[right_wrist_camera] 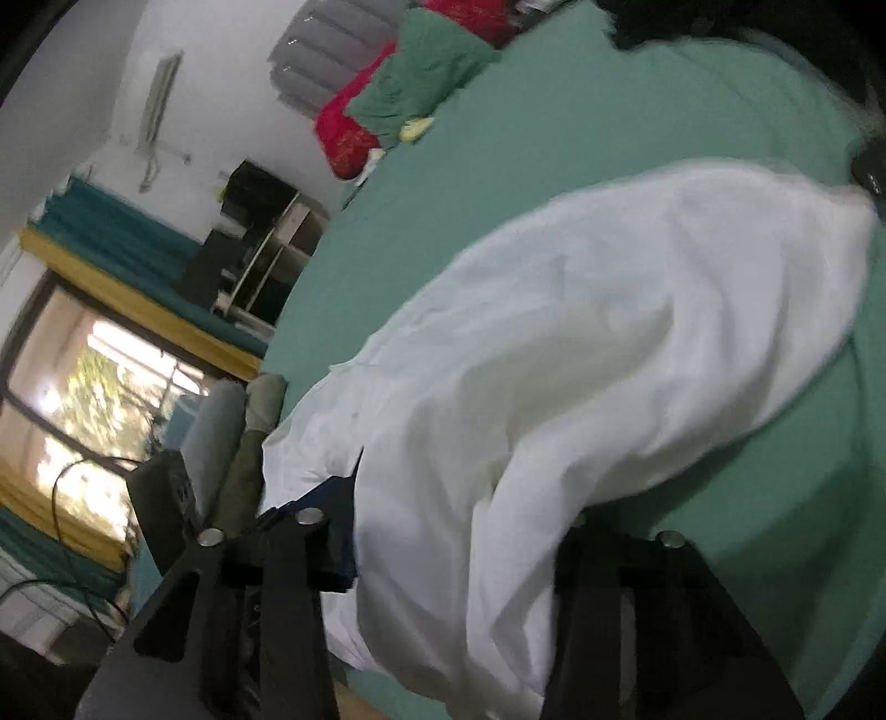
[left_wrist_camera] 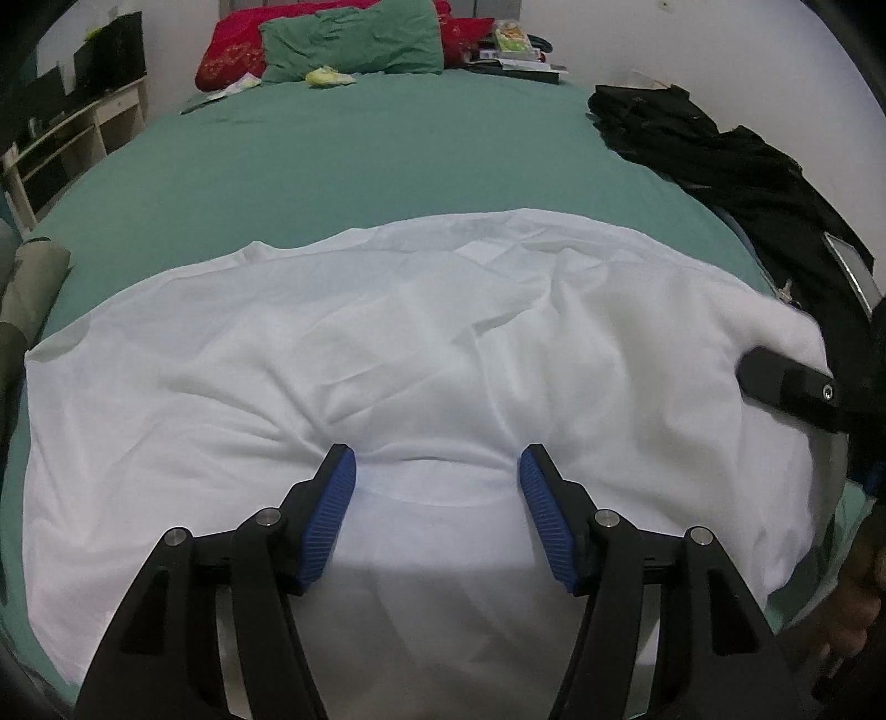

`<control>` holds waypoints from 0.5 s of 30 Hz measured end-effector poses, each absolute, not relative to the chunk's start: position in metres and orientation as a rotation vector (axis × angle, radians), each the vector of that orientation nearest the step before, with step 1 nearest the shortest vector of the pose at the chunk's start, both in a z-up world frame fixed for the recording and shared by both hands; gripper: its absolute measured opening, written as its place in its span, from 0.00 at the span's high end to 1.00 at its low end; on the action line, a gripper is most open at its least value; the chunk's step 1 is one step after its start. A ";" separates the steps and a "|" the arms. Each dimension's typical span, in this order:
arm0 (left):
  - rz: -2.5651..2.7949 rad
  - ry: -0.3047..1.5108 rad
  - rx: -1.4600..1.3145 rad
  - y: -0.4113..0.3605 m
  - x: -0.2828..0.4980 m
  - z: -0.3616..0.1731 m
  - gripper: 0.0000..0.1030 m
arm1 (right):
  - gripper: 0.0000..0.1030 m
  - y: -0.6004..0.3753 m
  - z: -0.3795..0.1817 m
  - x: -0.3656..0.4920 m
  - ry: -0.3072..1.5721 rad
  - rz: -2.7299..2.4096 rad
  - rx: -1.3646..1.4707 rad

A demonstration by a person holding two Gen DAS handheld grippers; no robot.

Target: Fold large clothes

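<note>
White T-shirt (left_wrist_camera: 421,354) lies spread across the near part of the green bed sheet (left_wrist_camera: 354,166), wrinkled, its far edge roughly straight. Spreading it flat first is presumably what makes a clean fold line possible.

Left gripper (left_wrist_camera: 437,487): jaws wide apart, blue pads (left_wrist_camera: 332,520) pressing onto the cloth on either side of a small ridge of fabric. Nothing pinched yet; placement suggests it is set to close on the near hem region.

Right gripper (right_wrist_camera: 454,526): the shirt is draped over and between its fingers, and one side of the garment is lifted off the sheet in a billowing fold (right wrist view is motion-blurred). Whether the fingers are clamped on the cloth I cannot tell; fabric hides the tips.

Black clothes (left_wrist_camera: 720,149) are heaped at the bed's right edge, well apart from the fold area, probably waiting their turn. Green pillow (left_wrist_camera: 354,39) and red bedding (left_wrist_camera: 232,50) sit at the head.
</note>
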State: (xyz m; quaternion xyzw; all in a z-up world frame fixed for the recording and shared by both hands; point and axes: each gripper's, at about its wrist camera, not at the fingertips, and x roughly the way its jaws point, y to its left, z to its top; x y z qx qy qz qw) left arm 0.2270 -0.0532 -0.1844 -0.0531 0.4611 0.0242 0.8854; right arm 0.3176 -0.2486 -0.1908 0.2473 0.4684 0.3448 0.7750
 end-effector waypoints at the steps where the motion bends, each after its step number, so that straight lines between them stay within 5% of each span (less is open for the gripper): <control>1: 0.038 0.963 -0.105 -0.052 0.227 -0.183 0.38 | 0.63 -0.243 -0.182 0.315 0.992 0.743 0.495; 7: -0.071 0.984 -0.153 -0.029 0.223 -0.167 0.38 | 0.63 -0.200 -0.137 0.307 0.917 0.713 0.265; 15: -0.055 0.794 -0.096 0.063 0.163 -0.125 0.37 | 0.61 -0.119 -0.103 0.292 0.882 0.662 -0.073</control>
